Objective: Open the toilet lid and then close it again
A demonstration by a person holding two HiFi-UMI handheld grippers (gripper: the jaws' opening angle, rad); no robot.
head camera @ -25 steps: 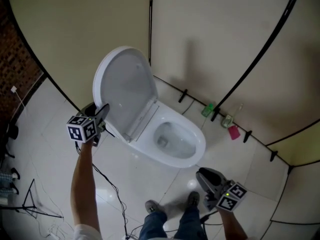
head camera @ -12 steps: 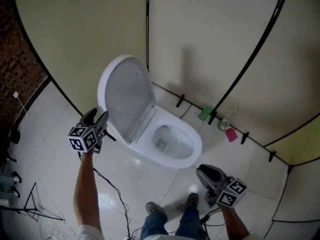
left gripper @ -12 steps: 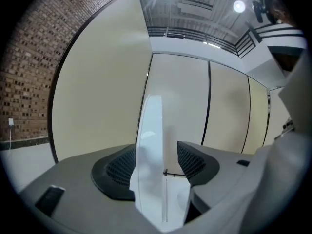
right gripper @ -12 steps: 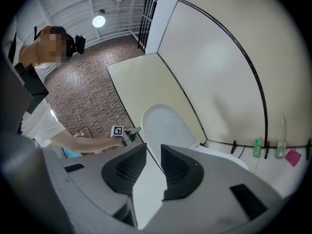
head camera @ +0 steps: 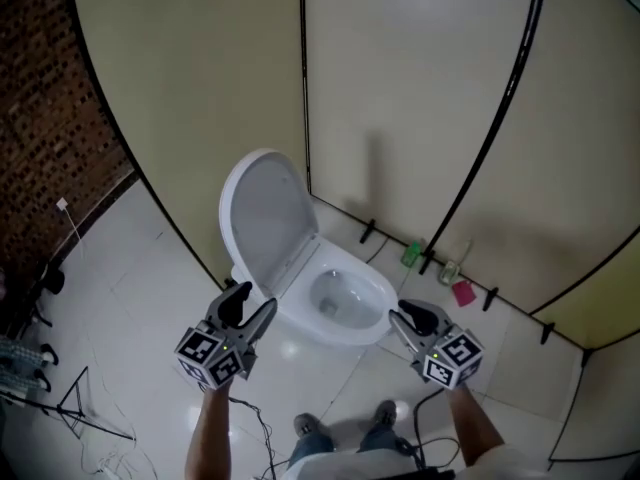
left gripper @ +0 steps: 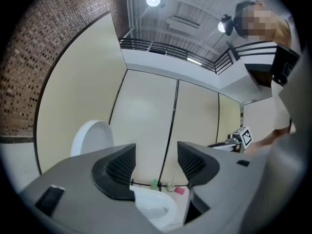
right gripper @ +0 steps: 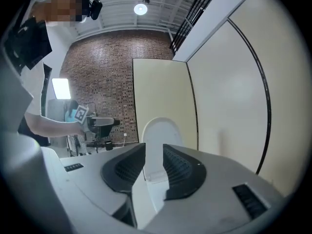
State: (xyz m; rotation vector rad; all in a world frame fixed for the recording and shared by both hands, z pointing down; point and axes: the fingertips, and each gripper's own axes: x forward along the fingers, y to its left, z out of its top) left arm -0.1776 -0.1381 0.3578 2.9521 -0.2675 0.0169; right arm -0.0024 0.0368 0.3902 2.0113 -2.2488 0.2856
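Head view: the toilet lid [head camera: 265, 213] is seen upright, untouched by the left gripper [head camera: 252, 306] or right gripper [head camera: 405, 320]; its top edge should be caught and lowered slowly. Bottles [head camera: 413, 252] are found well aside. Left gripper view: the jaws, just opened wider, are parted, empty. Right gripper view: a narrow empty gap is shown.
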